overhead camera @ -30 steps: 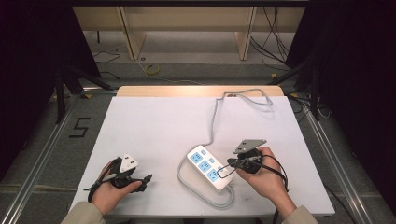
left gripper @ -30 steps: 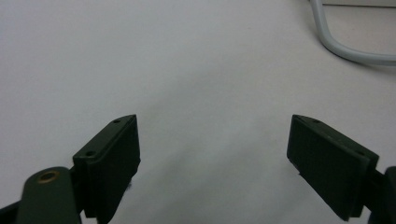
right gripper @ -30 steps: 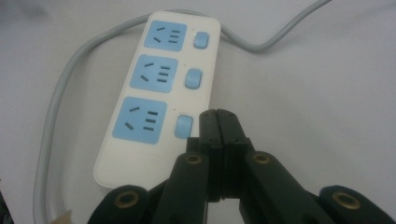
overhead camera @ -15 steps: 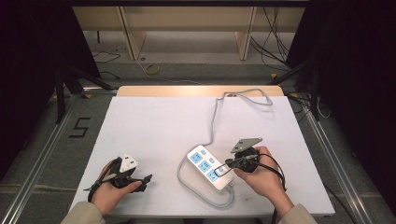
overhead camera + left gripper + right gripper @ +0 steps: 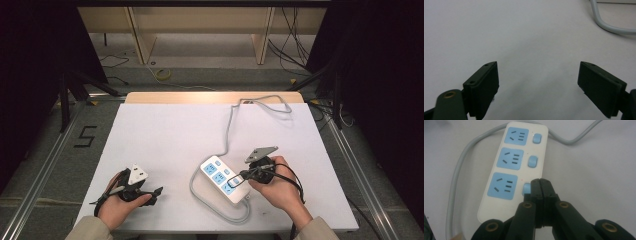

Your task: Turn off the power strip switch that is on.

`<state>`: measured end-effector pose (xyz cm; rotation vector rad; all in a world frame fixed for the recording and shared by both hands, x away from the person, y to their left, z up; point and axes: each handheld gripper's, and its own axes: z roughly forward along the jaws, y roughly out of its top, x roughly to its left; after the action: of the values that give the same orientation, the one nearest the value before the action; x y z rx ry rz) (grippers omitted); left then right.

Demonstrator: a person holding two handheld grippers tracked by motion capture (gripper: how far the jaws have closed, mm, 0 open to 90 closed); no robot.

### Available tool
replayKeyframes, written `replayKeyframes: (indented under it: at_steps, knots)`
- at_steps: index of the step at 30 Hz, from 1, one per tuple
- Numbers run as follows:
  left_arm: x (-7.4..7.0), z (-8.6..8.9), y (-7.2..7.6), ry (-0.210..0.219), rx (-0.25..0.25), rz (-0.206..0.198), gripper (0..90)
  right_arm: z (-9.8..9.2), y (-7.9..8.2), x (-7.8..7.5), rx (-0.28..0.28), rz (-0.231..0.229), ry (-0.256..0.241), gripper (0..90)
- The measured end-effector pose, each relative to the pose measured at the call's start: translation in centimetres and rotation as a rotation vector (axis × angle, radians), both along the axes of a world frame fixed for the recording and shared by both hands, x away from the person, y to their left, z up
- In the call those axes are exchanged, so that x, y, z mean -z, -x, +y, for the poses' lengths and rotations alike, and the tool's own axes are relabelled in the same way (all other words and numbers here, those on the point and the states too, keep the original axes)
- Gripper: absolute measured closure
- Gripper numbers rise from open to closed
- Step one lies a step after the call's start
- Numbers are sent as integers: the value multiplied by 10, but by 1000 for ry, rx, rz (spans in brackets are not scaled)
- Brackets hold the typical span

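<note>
Power strip (image 5: 224,179): white, three blue sockets with three blue switches, lying flat on the white table (image 5: 165,135) near the person's edge; its grey cord (image 5: 227,131) loops round it and runs to the far edge.
Right gripper (image 5: 239,178): jaws pressed together, empty, tips on the switch (image 5: 526,189) nearest the person, at the strip's near end.
Change: a second ago this gripper stood just off the strip's right side; it has since shifted left onto that switch.
Meaning: in my judgement the press of the near switch is now under way; the two farther switches are untouched. Whether it has clicked cannot be told.
Left gripper (image 5: 152,192): jaws spread wide, empty, resting well left of the strip, unmoved.
Risk: closed tips could slide off the small switch.
</note>
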<state>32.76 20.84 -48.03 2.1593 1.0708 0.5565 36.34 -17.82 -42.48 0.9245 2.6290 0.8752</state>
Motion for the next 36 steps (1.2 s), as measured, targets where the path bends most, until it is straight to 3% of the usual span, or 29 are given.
replayKeyframes:
  at_steps: [36]
  knots:
    - [0, 0, 0, -1, 0, 2, 169, 12, -5, 1, -17, 33, 13, 900]
